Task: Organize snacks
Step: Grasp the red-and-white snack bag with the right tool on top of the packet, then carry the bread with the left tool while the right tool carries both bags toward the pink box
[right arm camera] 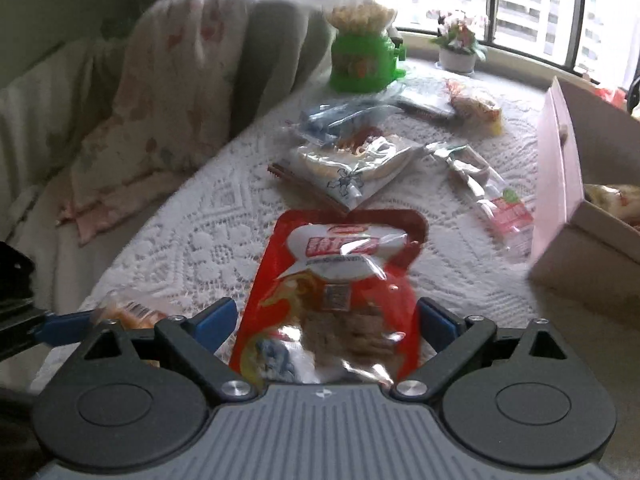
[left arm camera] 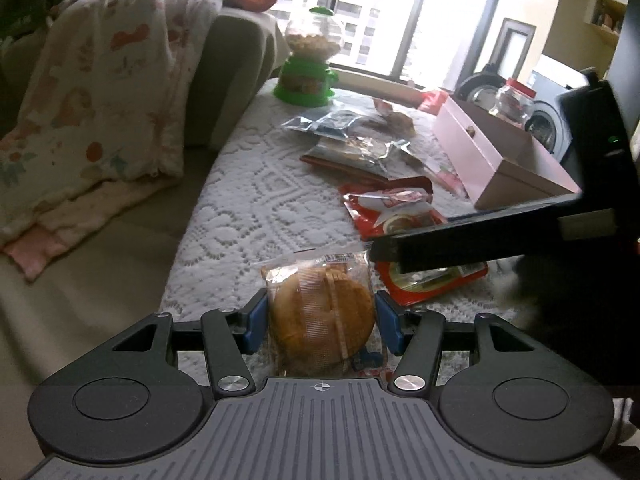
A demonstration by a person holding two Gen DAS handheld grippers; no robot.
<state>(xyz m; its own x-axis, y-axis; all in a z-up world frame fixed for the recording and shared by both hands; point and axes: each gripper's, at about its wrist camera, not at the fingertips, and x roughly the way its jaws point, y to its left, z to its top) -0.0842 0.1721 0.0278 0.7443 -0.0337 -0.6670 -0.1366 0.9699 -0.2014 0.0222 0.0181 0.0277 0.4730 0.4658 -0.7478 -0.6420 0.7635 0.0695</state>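
Note:
A round golden biscuit in a clear wrapper sits between the blue pads of my left gripper, which press on both of its sides at the near edge of the lace-covered table. A red snack bag lies flat on the lace. My right gripper straddles the bag's lower half with its jaws wide, a pad beside each edge. In the left wrist view the right tool's black body crosses over that red bag. The biscuit packet shows at the right view's lower left.
An open pink box stands on the right of the table. Several more snack packets lie mid-table before a green candy dispenser. A sofa with a flowered blanket runs along the left. A jar stands behind the box.

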